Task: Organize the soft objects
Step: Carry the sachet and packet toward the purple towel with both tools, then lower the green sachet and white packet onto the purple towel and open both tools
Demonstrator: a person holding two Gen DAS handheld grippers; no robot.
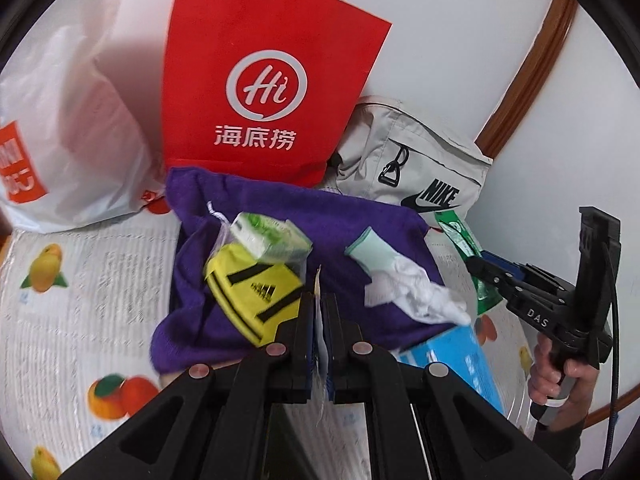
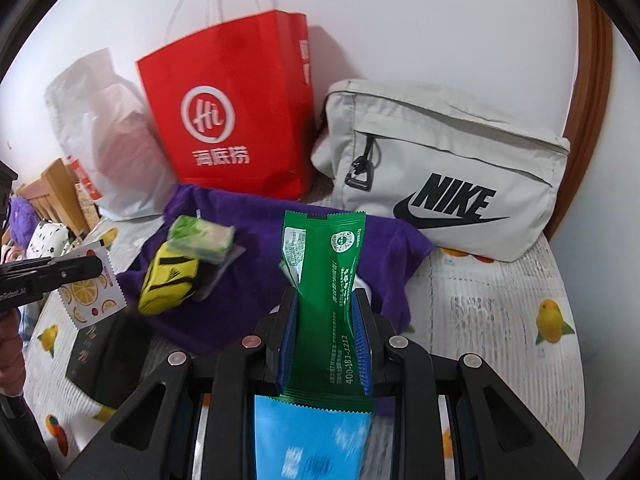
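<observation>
Biggest stuff first: a table point(image 2: 500, 300) covered in a fruit-print cloth is backed by a white plastic bag point(image 1: 68, 120), a red paper bag point(image 2: 232, 120) and a grey Nike pouch point(image 2: 440, 152), all lined up against the wall. A purple cloth point(image 1: 340, 216) is spread in front of them, with a yellow sock pack point(image 1: 256, 292), a tissue pack point(image 1: 272, 236) and a white glove point(image 1: 400, 284) lying on it.

A green sachet point(image 2: 328, 280) is pinched lengthwise by the right gripper point(image 2: 326, 320), its long axis running straight out along the fingers toward the purple cloth. A thin fruit-print sachet point(image 2: 90, 286) is clamped flat by the left gripper point(image 1: 318, 320), fingers pressed tight on it.

The red bag's open top is probably what matters: it's further back and higher than both sachets, and it's faced more squarely by the left gripper, so that one looks slightly better placed.
</observation>
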